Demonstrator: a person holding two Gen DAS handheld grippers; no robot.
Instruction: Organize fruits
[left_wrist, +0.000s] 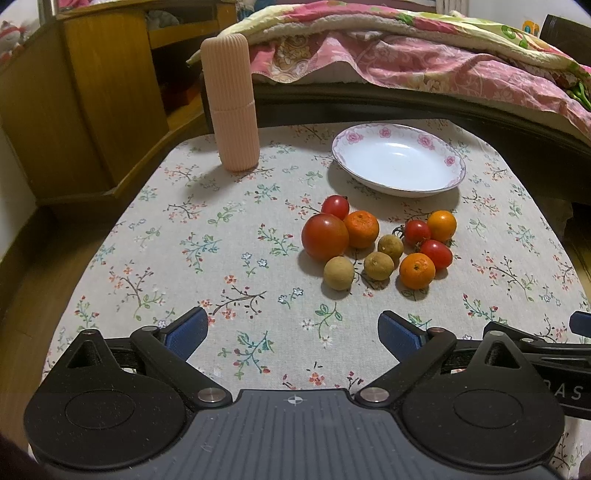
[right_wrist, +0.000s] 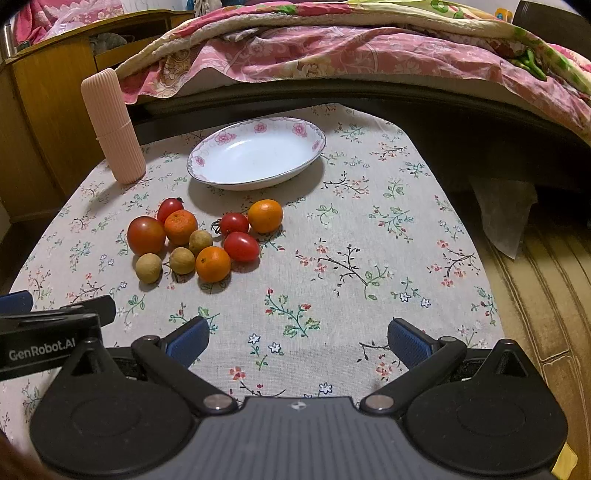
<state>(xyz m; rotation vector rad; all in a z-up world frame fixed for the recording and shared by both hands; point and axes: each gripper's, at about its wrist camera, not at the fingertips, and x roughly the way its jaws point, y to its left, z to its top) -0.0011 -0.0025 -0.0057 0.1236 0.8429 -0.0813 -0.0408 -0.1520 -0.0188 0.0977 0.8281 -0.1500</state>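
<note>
A heap of fruit lies on the flowered tablecloth: a big tomato (left_wrist: 325, 237) (right_wrist: 146, 235), small red tomatoes (left_wrist: 436, 253) (right_wrist: 241, 246), small oranges (left_wrist: 417, 270) (right_wrist: 212, 263) and brown longans (left_wrist: 339, 273) (right_wrist: 148, 268). Behind the heap stands an empty white dish (left_wrist: 399, 159) (right_wrist: 256, 153) with a pink flower rim. My left gripper (left_wrist: 291, 332) is open, near the table's front edge, left of the fruit. My right gripper (right_wrist: 298, 341) is open too, in front and to the right of the heap. Nothing sits between either pair of fingers.
A tall ribbed pink container (left_wrist: 229, 103) (right_wrist: 112, 127) stands upright at the back left of the table. A bed with a pink quilt (left_wrist: 424, 55) (right_wrist: 351, 48) runs behind the table. A wooden cabinet (left_wrist: 92, 92) is at the left. White cloth (right_wrist: 504, 210) hangs at the right.
</note>
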